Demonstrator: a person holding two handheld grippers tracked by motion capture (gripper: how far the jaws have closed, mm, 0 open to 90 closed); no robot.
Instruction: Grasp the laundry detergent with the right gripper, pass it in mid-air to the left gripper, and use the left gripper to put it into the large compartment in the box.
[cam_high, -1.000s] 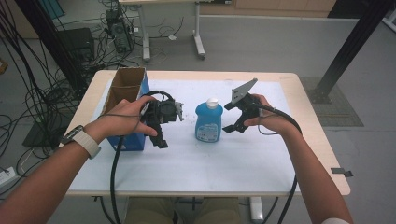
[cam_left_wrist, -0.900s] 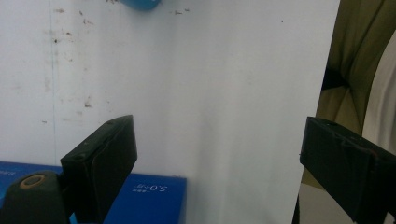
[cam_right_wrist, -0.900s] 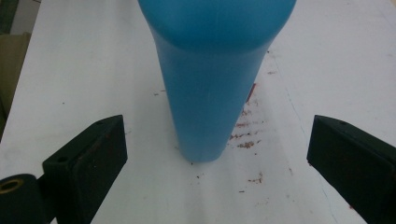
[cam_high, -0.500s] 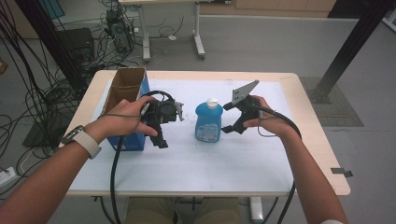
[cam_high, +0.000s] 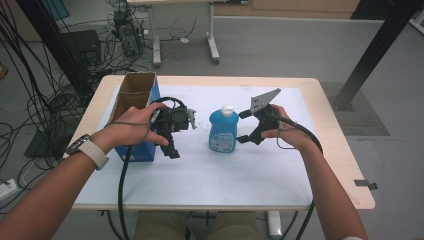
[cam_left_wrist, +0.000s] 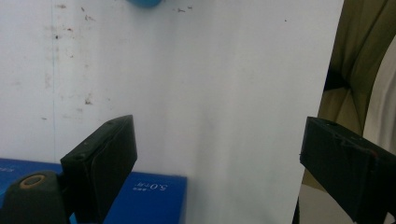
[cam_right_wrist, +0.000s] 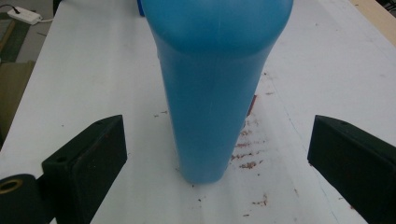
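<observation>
A blue bottle (cam_high: 223, 131) with a white cap stands upright on the white table mat (cam_high: 250, 170). My right gripper (cam_high: 243, 127) is open just to its right, one jaw above the other. In the right gripper view the blue bottle (cam_right_wrist: 215, 93) stands between the wide-apart jaws of the right gripper (cam_right_wrist: 217, 135), and neither pad touches it. My left gripper (cam_high: 182, 132) hangs open left of the bottle, by a blue-sided box (cam_high: 134, 150). Looking along the left gripper (cam_left_wrist: 222, 135), only bare white mat lies between its jaws, with the box's blue edge (cam_left_wrist: 149, 196) at the bottom.
The cardboard box (cam_high: 132, 92) is open-topped and sits at the table's left side. Black cables (cam_high: 122, 185) trail from both grippers over the near edge. The table's near edge (cam_left_wrist: 322, 93) runs close to the left gripper. Cables and desk legs are on the floor beyond.
</observation>
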